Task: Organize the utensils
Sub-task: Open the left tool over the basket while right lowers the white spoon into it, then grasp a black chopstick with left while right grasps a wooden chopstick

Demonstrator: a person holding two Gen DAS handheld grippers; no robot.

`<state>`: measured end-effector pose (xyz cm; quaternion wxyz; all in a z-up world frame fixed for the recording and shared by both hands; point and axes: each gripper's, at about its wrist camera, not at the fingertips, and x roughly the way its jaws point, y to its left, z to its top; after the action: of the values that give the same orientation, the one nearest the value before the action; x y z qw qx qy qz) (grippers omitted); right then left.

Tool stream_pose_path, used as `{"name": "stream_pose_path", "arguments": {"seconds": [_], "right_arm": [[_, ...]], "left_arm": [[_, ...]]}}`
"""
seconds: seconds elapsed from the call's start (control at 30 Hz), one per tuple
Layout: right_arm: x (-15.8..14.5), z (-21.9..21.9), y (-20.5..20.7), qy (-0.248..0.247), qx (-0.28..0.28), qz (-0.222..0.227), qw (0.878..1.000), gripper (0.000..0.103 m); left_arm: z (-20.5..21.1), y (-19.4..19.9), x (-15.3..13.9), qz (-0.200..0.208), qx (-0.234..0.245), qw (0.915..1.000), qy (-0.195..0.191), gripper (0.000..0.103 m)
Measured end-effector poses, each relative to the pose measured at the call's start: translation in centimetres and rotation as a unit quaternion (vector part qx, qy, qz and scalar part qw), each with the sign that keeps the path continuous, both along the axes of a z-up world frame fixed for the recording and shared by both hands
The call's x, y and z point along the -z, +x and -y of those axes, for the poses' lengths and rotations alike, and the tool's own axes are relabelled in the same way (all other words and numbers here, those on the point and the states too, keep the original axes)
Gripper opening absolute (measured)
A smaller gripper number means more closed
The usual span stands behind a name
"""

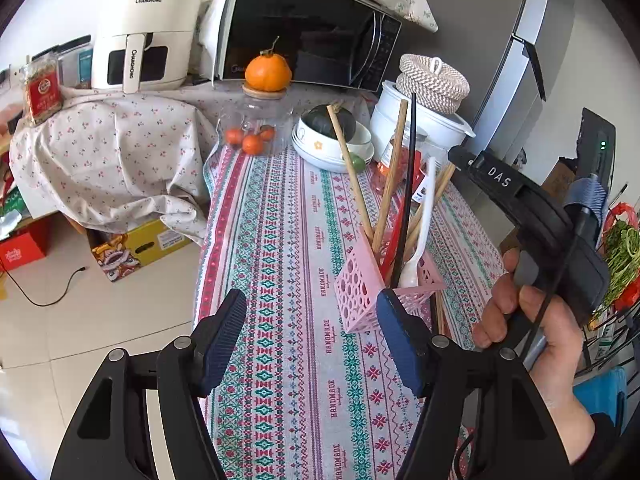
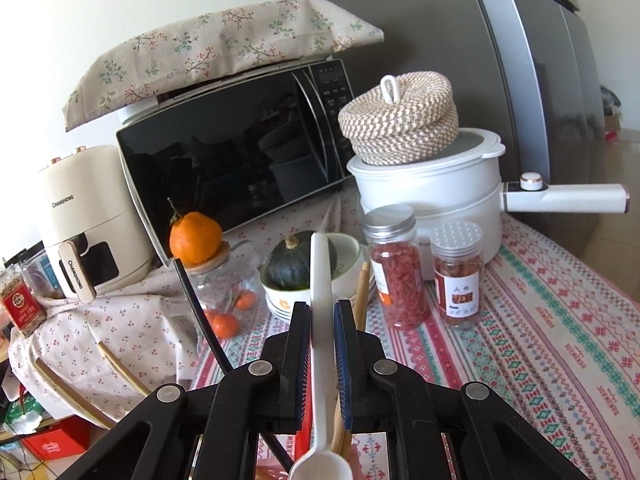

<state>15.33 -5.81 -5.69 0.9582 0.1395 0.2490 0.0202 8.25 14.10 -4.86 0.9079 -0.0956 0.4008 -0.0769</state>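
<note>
A pink perforated utensil holder (image 1: 358,288) stands on the patterned tablecloth (image 1: 280,280), just ahead of my left gripper's right finger. It holds wooden chopsticks (image 1: 352,176), a black chopstick (image 1: 410,184) and a white spoon (image 1: 424,216) with its bowl down inside. My left gripper (image 1: 312,340) is open and holds nothing, its jaws low over the cloth to the holder's left. My right gripper (image 2: 322,306), held by a hand (image 1: 532,328), is shut on the white spoon (image 2: 320,272) partway up its handle. Its tip (image 1: 456,156) shows above the holder.
Behind the holder are stacked bowls with a dark squash (image 2: 296,264), two spice jars (image 2: 400,272), a glass jar with an orange on top (image 1: 267,72), a white pot (image 2: 432,196), a microwave (image 1: 304,36) and an air fryer (image 1: 148,32). The floor lies off the table's left edge.
</note>
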Motion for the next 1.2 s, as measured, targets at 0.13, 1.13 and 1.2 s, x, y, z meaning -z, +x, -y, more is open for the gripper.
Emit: {"name": "stream_pose_path", "arguments": {"seconds": [0.13, 1.13, 1.2], "right_arm": [[-0.4, 0.4, -0.2, 0.013, -0.008, -0.008, 1.000, 0.028], [7.0, 11.3, -0.9, -0.036, -0.038, -0.336, 0.940, 0.082], [8.7, 11.6, -0.6, -0.039, -0.036, -0.365, 0.929, 0.082]], "left_arm": [[0.6, 0.3, 0.6, -0.016, 0.004, 0.9999, 0.003, 0.071], [7.1, 1.8, 5.5, -0.113, 0.052, 0.9904, 0.059, 0.103], [7.2, 1.8, 5.4, -0.108, 0.052, 0.9908, 0.064, 0.103]]}}
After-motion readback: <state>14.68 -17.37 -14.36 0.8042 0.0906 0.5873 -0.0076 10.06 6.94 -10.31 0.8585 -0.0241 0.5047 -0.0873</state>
